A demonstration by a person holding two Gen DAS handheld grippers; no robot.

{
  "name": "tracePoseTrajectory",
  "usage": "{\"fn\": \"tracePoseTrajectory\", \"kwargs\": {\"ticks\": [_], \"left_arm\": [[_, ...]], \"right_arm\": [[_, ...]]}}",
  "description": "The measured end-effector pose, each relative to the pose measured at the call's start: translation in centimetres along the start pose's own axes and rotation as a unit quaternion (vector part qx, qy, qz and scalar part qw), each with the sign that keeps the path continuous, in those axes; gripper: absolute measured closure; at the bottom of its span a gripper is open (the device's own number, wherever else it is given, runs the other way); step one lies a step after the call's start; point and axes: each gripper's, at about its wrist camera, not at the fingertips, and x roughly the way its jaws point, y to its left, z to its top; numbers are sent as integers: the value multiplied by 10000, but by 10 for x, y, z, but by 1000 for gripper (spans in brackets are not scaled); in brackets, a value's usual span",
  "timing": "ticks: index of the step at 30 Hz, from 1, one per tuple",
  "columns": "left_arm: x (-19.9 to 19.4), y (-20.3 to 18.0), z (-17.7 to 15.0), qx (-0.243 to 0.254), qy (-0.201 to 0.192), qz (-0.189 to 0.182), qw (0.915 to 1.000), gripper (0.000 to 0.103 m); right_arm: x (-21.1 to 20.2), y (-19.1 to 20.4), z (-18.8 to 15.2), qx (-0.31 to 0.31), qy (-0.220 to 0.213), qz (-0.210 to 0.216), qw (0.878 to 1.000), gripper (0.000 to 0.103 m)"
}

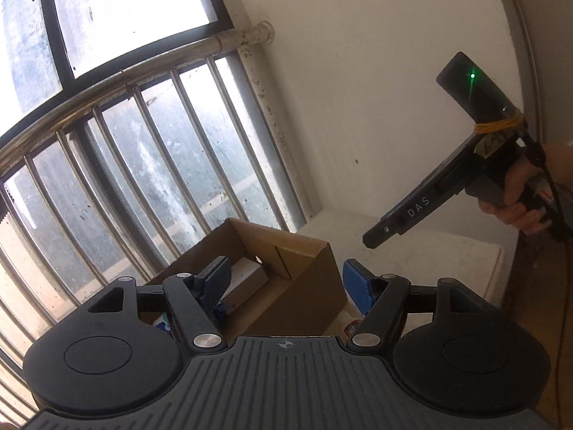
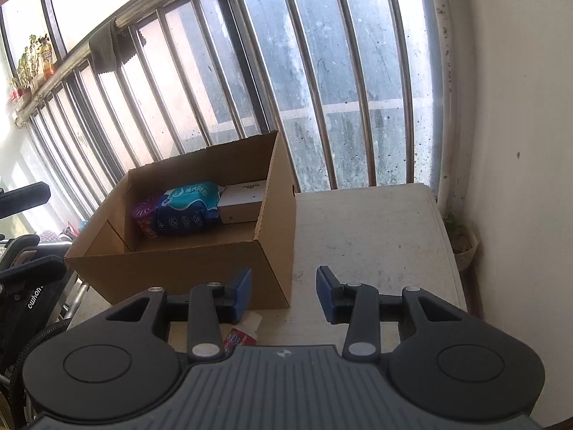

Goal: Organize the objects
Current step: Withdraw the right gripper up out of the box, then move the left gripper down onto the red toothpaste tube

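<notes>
Both your tongs, left (image 1: 283,279) and right (image 2: 283,292), are released and hold nothing. The open brown cardboard box (image 2: 200,265) sits on the white tabletop (image 2: 376,236). Perhaps a small tube (image 2: 241,335) lies beneath; lower squarely.

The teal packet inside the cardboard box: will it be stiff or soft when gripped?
The teal packet looks soft: its wrapper is creased and bulging, so it would probably squash. Likely light for its size. Its glossy film may slip slightly.

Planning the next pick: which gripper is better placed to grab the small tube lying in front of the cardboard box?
Probably the right gripper. The tube lies on the table just below its open, empty jaws, by the cardboard box. The left gripper faces the box instead.
</notes>
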Motion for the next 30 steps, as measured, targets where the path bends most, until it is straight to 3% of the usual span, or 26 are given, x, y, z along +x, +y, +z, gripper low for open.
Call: {"fn": "tracePoseTrajectory", "kwargs": {"ticks": [3,8,11,15,17,20,22,25,27,30], "left_arm": [[17,-19,-23,-157,311,-380,9987,34],[77,-51,-55,-531,927,-626,9923,34],[110,-58,-68,-1047,1166,-542,9862,34],[137,-50,-76,-1866,1269,-216,9740,34],[146,-46,-81,-2142,1303,-322,9675,37],[155,-49,-85,-2228,1462,-498,9625,50],[155,-55,-84,-2003,1408,-410,9687,53],[154,-56,-86,-1948,1375,-320,9706,60],[152,-50,-88,-2073,1389,-274,9680,73],[149,-38,-93,-2284,1424,-319,9626,75]], "right_arm": [[8,-2,-12,150,205,120,9996,60],[24,-11,-32,715,347,343,9963,60],[38,-12,-40,995,508,437,9928,60],[42,-8,-50,929,558,438,9932,60],[40,-9,-53,936,503,483,9932,60],[41,-12,-57,966,532,506,9926,60],[43,-13,-60,930,574,501,9927,60],[44,-15,-63,919,594,515,9927,60],[44,-16,-65,915,633,519,9924,60],[45,-14,-67,868,669,517,9926,60]]}}
